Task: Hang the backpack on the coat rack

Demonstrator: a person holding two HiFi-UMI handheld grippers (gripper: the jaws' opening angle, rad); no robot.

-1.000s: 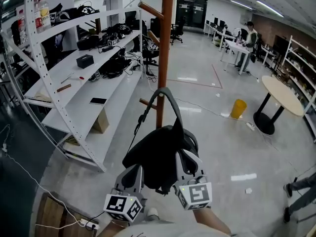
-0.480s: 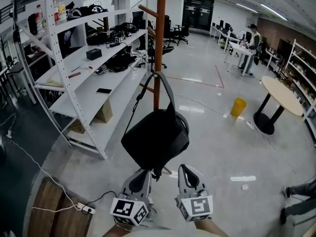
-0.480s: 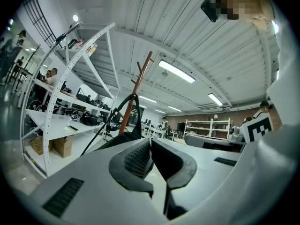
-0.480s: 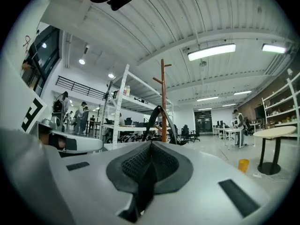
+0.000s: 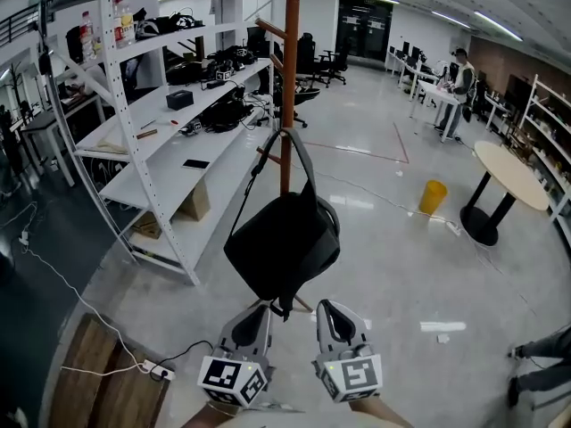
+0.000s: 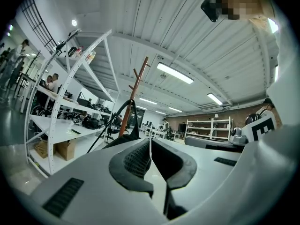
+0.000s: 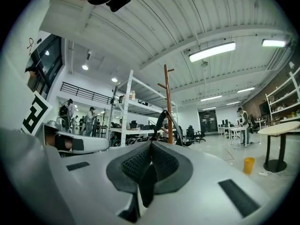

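The black backpack [image 5: 284, 243] hangs by its top handle from a peg of the brown wooden coat rack [image 5: 289, 78]. Both grippers are low in the head view, drawn back from the bag and not touching it. My left gripper [image 5: 254, 315] is shut, with its pads meeting on nothing. Shut and empty too, my right gripper [image 5: 330, 310] sits beside it. Past the closed left gripper [image 6: 149, 142] I see the backpack's strap [image 6: 117, 118] and the coat rack [image 6: 133, 93]. Over the closed right gripper [image 7: 151, 144] rise the same backpack handle [image 7: 165, 121] and coat rack pole [image 7: 167, 97].
White metal shelving [image 5: 152, 141] with equipment runs along the left. A yellow bin [image 5: 433, 196] and a round table [image 5: 513, 175] stand on the glossy floor at right. A person [image 5: 461, 78] works far back. A power strip [image 5: 161, 374] lies by wooden boards [image 5: 98, 386].
Both grippers have let go of the backpack's underside and pulled back toward me. The backpack now hangs on its own from the peg.
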